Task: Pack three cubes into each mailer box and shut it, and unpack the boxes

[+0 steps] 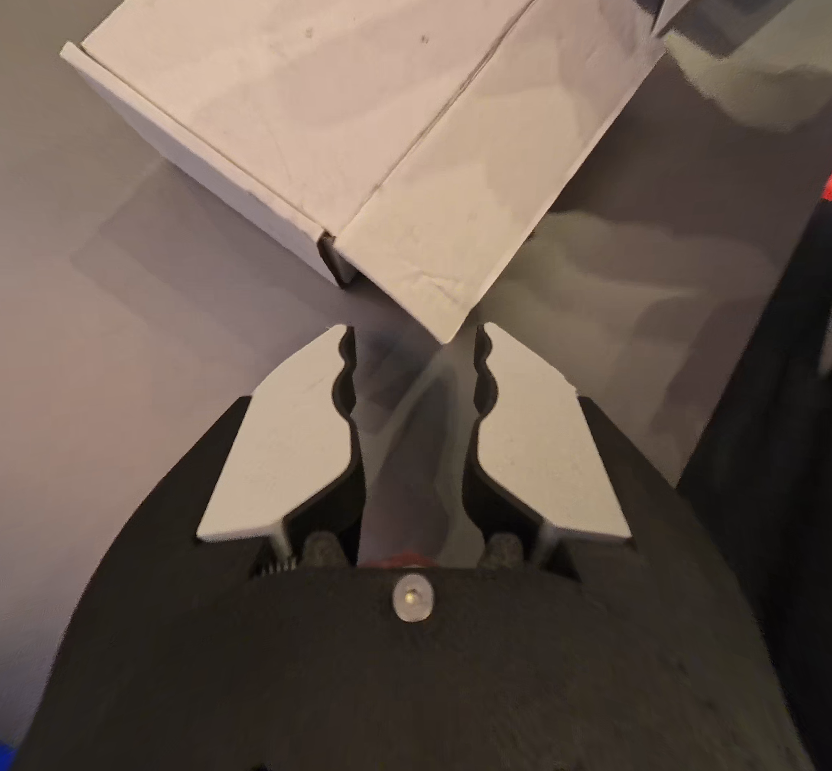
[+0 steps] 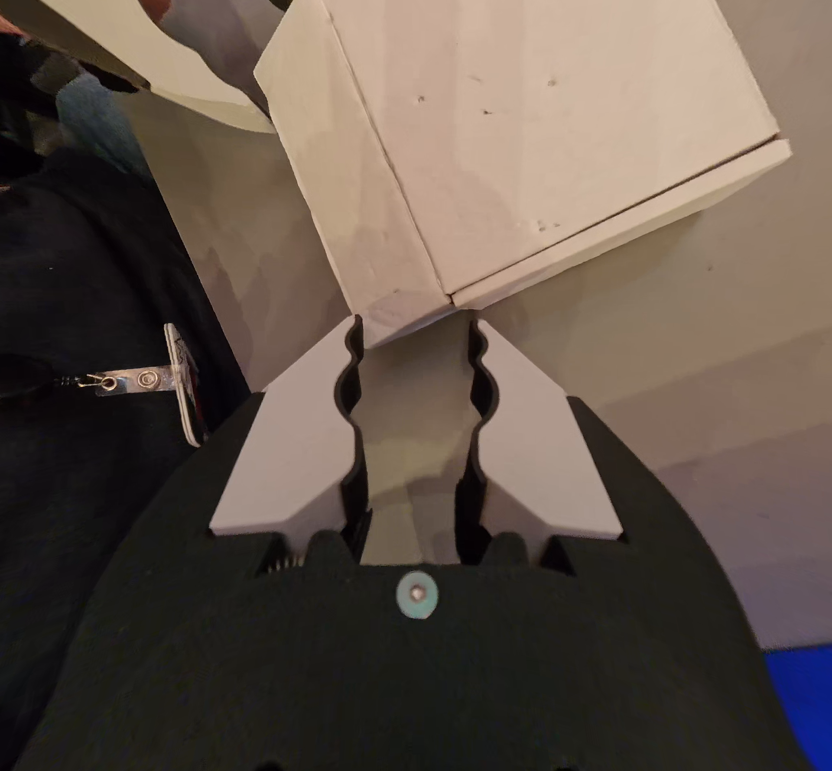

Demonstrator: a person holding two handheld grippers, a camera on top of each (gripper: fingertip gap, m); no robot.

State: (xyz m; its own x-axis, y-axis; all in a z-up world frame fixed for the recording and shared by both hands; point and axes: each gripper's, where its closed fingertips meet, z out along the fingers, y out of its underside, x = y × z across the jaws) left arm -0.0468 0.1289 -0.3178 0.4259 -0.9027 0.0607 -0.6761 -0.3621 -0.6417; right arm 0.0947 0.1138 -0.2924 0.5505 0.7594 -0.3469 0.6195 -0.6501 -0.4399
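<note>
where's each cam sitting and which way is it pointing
Left wrist view: sits on the left gripper, looking forward and down along its open fingers at a shut white mailer box on the grey table.
Right wrist view: sits on the right gripper, open, facing the box's corner; the person's dark clothing and the left gripper show.
Shared: seemingly the same box, seen from opposite sides.

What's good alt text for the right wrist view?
The right gripper, jaws open and empty, points at the near corner of a closed white mailer box on a pale table. The left gripper reaches in at upper left by the box's far corner; a person's dark clothing with a clipped badge fills the left edge.
</note>
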